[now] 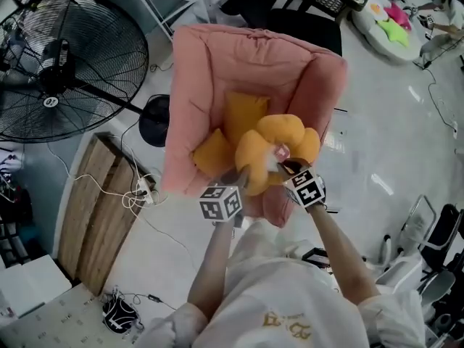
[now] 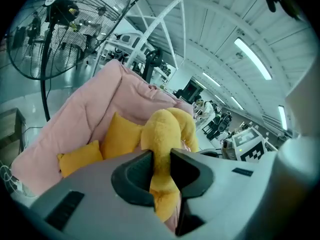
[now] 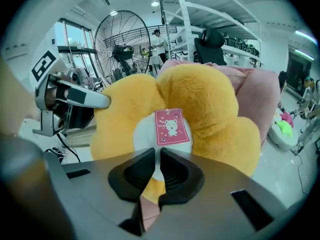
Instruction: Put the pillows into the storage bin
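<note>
Pillow status: one yellow flower pillow (image 1: 279, 147) with a white centre is held between both tongs at the near end of the pink storage bin (image 1: 196, 56)

Left tongs (image 1: 243, 180): jaws closed down on a thick yellow petal, which bulges out on either side of the pads; the left gripper view shows the plush squeezed tightly between them. The grip is on the pillow's left side in the head view

Right tongs (image 1: 279, 167): jaws almost together, pinching a thin fold of the same pillow near its white centre. A pink tag (image 3: 171, 126) with a small bear print lies flat on the centre just above the jaws

Bin: soft-walled, open at the top, standing on the floor (image 1: 391, 122). Two yellow square pillows (image 1: 243, 114) already lie inside, one against the far part of the bottom, the other (image 1: 212, 153) nearer the left wall. The flower pillow partly covers both in the head view. Whether its underside touches the near rim cannot be told

Surroundings: large black fan (image 1: 65, 64) stands left of the bin; wooden board (image 1: 98, 209) lies on the floor near the bin's left side, with cables across its edge
</note>
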`<state>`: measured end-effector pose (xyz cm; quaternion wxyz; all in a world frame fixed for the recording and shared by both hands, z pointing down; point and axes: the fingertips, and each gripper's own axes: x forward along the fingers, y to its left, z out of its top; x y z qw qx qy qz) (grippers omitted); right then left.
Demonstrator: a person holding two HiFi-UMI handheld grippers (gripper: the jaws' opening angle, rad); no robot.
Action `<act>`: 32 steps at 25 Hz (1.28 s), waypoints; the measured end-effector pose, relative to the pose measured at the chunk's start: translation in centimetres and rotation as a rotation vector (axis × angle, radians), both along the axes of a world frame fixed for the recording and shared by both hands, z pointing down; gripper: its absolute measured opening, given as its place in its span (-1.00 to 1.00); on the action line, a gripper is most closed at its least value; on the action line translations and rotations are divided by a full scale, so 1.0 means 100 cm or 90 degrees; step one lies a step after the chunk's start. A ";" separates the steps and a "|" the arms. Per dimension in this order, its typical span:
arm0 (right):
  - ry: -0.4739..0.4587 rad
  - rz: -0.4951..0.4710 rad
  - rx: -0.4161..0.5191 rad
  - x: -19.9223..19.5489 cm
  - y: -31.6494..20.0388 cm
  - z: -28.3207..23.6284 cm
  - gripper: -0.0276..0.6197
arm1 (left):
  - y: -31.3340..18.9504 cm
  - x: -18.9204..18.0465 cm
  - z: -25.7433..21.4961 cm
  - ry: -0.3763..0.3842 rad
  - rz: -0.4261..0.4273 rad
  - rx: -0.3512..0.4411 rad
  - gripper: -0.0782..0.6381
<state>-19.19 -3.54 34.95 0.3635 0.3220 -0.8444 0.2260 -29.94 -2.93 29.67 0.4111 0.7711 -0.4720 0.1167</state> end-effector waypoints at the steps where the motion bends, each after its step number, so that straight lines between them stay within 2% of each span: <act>1: 0.000 0.005 0.006 0.005 0.001 -0.002 -0.78 | 0.000 0.005 -0.001 0.001 0.008 0.003 -0.52; 6: -0.002 0.034 0.041 0.034 0.014 -0.010 -0.79 | 0.007 0.034 -0.005 0.010 0.047 0.011 -0.52; 12: 0.025 0.083 0.033 0.089 0.037 -0.011 -0.80 | 0.017 0.088 -0.002 0.024 0.127 0.000 -0.52; 21: 0.041 0.189 0.014 0.169 0.064 -0.003 -0.82 | 0.030 0.169 0.008 0.028 0.240 -0.019 -0.52; 27: 0.035 0.248 0.018 0.228 0.080 0.000 -0.83 | 0.038 0.228 0.016 0.034 0.283 -0.041 -0.52; 32: 0.030 0.253 -0.003 0.274 0.094 0.015 -0.83 | 0.047 0.277 0.029 0.013 0.298 -0.057 -0.52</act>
